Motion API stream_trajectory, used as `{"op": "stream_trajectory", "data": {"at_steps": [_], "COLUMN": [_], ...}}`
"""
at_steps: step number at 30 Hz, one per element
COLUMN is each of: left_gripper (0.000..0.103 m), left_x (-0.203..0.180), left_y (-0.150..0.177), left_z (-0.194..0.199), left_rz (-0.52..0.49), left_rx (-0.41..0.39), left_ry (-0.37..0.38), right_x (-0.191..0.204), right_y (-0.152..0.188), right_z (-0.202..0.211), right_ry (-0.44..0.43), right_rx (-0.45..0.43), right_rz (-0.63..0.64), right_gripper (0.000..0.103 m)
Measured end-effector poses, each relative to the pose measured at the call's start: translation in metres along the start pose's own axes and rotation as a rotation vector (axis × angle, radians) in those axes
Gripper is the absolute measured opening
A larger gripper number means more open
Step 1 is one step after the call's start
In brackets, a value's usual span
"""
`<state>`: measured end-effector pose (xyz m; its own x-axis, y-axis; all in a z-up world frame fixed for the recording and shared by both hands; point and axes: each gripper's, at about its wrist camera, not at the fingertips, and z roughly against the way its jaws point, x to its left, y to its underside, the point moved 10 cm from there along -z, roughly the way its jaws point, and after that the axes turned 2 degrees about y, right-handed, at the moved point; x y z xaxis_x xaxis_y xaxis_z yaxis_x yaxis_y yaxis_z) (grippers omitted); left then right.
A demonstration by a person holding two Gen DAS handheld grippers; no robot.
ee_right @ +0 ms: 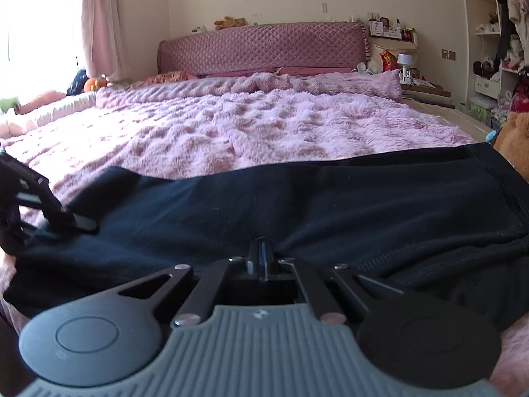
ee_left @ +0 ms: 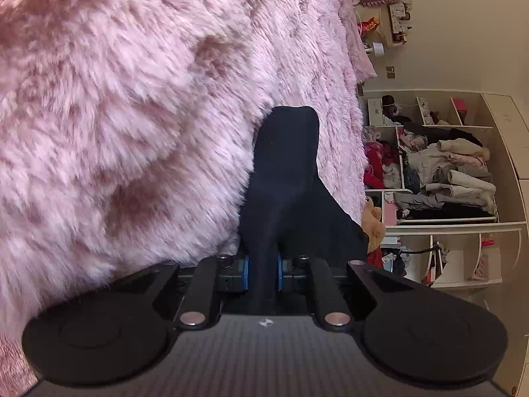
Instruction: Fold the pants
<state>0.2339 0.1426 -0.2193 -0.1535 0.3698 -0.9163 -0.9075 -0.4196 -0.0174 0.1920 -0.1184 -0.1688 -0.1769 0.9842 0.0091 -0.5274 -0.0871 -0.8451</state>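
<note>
The dark navy pants point(ee_right: 297, 205) lie spread across the near side of the fluffy pink blanket point(ee_right: 251, 125). In the left wrist view, tilted sideways, my left gripper point(ee_left: 263, 264) is shut on a fold of the pants point(ee_left: 284, 178), which rises between the blue pads. In the right wrist view my right gripper point(ee_right: 260, 258) is shut on the near edge of the pants. The left gripper point(ee_right: 79, 221) also shows at the left of that view, on the pants' left end.
A brown teddy bear point(ee_right: 514, 142) sits at the right end of the pants. The quilted headboard point(ee_right: 261, 48) is at the far side. Open shelves with piled clothes point(ee_left: 446, 172) stand beside the bed. A curtain point(ee_right: 99, 23) hangs far left.
</note>
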Motion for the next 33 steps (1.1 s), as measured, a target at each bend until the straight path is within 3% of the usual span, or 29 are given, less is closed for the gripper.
{"op": "stream_trajectory", "data": {"at_steps": [5,10,13,16,19,23,29,33], "left_gripper": [0.01,0.01,0.01,0.01,0.01,0.009,0.009,0.009], "left_x": [-0.037,-0.045,-0.043,-0.04,-0.041,-0.06,-0.099,-0.131], "left_y": [0.006,0.01,0.01,0.011,0.011,0.016,0.024,0.033], "left_z": [0.007,0.013,0.012,0.006,0.008,0.015,0.021,0.023], "left_rz": [-0.115,-0.107,-0.103,-0.096,-0.088,-0.168,-0.197,-0.24], "left_rx": [-0.038,-0.053,-0.054,-0.049,-0.057,-0.078,-0.095,-0.093], "left_ry": [0.016,0.038,0.012,-0.014,-0.008,0.037,0.076,0.058], "right_x": [0.0,-0.001,0.003,0.004,0.001,-0.018,-0.077,-0.106], "right_y": [0.006,0.002,0.016,0.032,0.029,0.003,-0.028,-0.033], "right_z": [-0.007,0.027,0.047,0.045,0.044,0.065,0.087,0.091], "right_ry": [0.034,0.047,0.06,0.071,0.028,-0.07,-0.012,0.013], "right_rx": [0.041,0.104,0.14,0.184,0.202,0.13,-0.025,-0.048], "right_rz": [0.002,0.015,0.037,0.068,0.047,-0.081,-0.298,-0.405], "right_gripper": [0.0,0.0,0.0,0.0,0.0,0.0,0.006,0.006]}}
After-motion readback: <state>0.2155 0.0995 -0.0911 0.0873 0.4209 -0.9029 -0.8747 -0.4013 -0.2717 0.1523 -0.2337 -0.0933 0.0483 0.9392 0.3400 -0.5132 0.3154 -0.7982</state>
